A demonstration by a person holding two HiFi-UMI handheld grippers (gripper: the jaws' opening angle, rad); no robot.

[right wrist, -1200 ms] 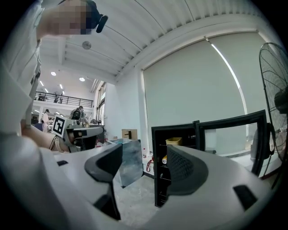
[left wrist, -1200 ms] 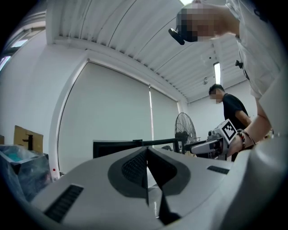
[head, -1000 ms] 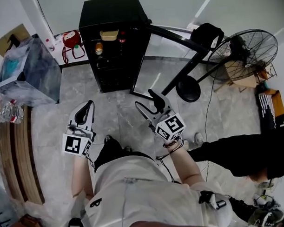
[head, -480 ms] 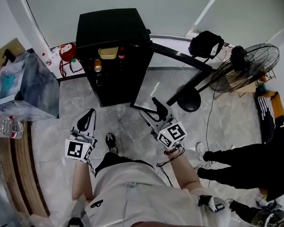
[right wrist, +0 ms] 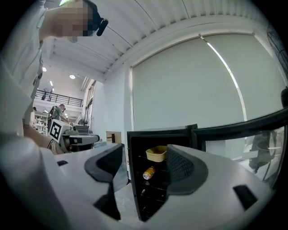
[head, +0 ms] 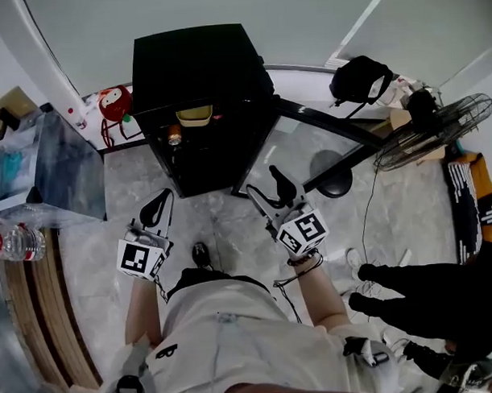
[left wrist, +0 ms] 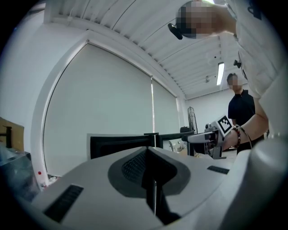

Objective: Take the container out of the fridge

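Well, at far left a clear plastic storage bin (head: 36,171) sits on the grey marbled floor tiles (head: 94,237), with a clear water bottle (head: 18,244) nearer me beside a curved wooden border (head: 33,320). My left gripper (head: 155,206) hovers over the floor, jaws clenched together on nothing. Ahead, the black mini fridge (head: 197,72) stands against a pale wall (head: 183,8), its glass door (head: 324,124) swung open to the right. The shallow yellow plastic container (head: 195,114) rests on the top shelf inside, with an orange drink can (head: 175,138) on the shelf below. My right gripper (head: 270,191) is near the door, well short of the shelves, jaws released and empty. At far right are a black pedestal fan (head: 433,133) and a bystander's black-trousered legs (head: 418,290).
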